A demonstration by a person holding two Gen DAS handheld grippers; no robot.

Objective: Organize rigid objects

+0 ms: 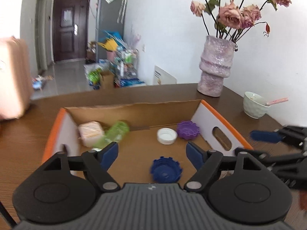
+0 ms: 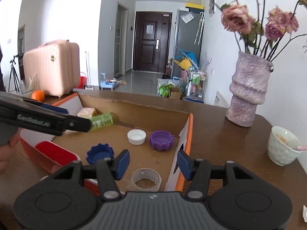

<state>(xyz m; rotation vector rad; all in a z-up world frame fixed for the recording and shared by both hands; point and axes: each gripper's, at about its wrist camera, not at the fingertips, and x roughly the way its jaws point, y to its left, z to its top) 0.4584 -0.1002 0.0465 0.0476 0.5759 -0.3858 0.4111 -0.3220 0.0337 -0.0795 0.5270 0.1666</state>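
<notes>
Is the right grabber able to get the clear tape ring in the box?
Probably yes. The right gripper is open and empty, and the clear tape ring lies just below its fingers on the bare floor of the cardboard box, with nothing covering it.

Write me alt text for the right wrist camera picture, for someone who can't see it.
An open right tool, holding nothing, hovers over a cardboard box on a brown table, above a clear tape roll. Inside the box lie a blue cap, white cap, purple cap and green bottle. A vase of dried roses stands to the right.
</notes>
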